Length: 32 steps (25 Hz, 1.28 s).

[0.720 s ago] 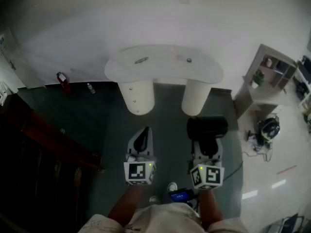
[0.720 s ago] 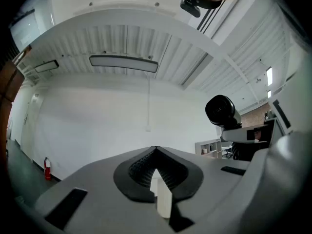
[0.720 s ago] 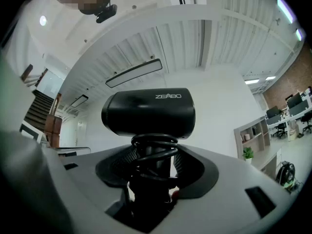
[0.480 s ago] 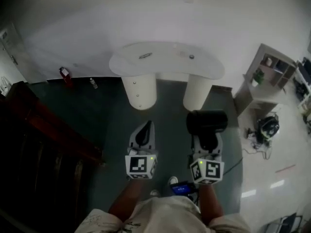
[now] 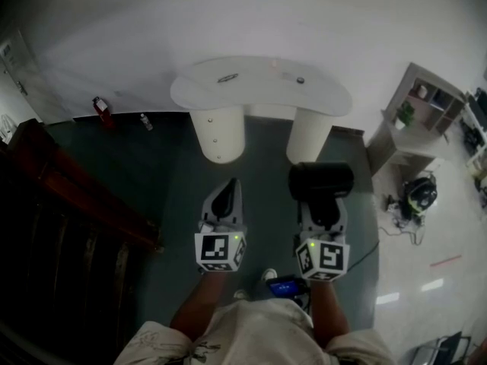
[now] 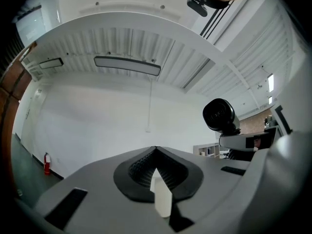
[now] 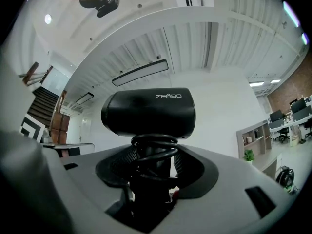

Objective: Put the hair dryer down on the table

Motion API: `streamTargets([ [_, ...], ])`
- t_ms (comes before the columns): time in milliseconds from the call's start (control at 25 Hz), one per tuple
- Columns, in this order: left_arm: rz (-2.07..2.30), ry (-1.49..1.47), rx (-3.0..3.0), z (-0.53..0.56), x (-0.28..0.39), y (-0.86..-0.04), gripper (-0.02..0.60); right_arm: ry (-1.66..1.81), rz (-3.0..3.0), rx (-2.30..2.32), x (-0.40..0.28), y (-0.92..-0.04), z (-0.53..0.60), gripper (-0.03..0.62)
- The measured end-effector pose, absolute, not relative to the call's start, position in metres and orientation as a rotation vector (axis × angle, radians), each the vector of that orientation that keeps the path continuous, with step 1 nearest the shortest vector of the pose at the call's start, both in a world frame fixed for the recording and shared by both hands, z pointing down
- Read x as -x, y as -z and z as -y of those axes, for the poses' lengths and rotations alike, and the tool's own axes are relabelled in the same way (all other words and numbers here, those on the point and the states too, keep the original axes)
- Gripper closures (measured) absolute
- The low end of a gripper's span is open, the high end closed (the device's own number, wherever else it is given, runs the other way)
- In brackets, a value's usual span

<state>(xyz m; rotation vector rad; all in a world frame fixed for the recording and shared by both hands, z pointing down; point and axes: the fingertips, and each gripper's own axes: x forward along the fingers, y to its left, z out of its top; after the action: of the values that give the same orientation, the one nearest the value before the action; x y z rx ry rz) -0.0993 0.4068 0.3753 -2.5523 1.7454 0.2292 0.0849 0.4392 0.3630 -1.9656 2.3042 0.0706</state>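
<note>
1. Far left, a red fire extinguisher (image 5: 99,112) stands by the white wall, and a dark wooden staircase (image 5: 68,204) runs down that side of you.
2. Next over, your left hand-held gripper (image 5: 230,182) is out in front of you, roughly level. Its jaws are pressed together at the tips and there's nothing between them, so that one's empty.
3. Centre stage, ahead of both grippers, is the white curved tabletop (image 5: 259,97) on two thick round legs (image 5: 217,135). It's well apart from both your hands.
4. Now the right hand-held gripper (image 5: 323,204): it's clamped on the handle of the black hair dryer (image 5: 321,179). The coiled cord (image 7: 155,145) is wrapped around that handle just above the pads, and the barrel sits crosswise over the jaws. You've got the dryer up in the air over the dark floor (image 5: 266,173), short of the tabletop's right leg and not down on the tabletop.
5. Far right, a pale shelf unit (image 5: 426,101) stands against the wall, with a small green plant (image 5: 405,116) on it.
</note>
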Motion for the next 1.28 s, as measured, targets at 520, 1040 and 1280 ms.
streamTargets([
  [520,-1.69,-0.178,2.552,-0.335,0.024,-0.384,0.584,0.028,-2.347,1.92,-0.144,-0.386,-0.363,0.353],
  [1040,-1.697,-0.156,2.546,-0.264,0.004,-0.389,0.584,0.066,-2.394,1.898,-0.162,-0.394,-0.281,0.352],
  [1280,-1.71,-0.145,2.529,-0.208,0.028,-0.394,0.584,0.063,-2.444,1.921,-0.146,-0.401,-0.226,0.353],
])
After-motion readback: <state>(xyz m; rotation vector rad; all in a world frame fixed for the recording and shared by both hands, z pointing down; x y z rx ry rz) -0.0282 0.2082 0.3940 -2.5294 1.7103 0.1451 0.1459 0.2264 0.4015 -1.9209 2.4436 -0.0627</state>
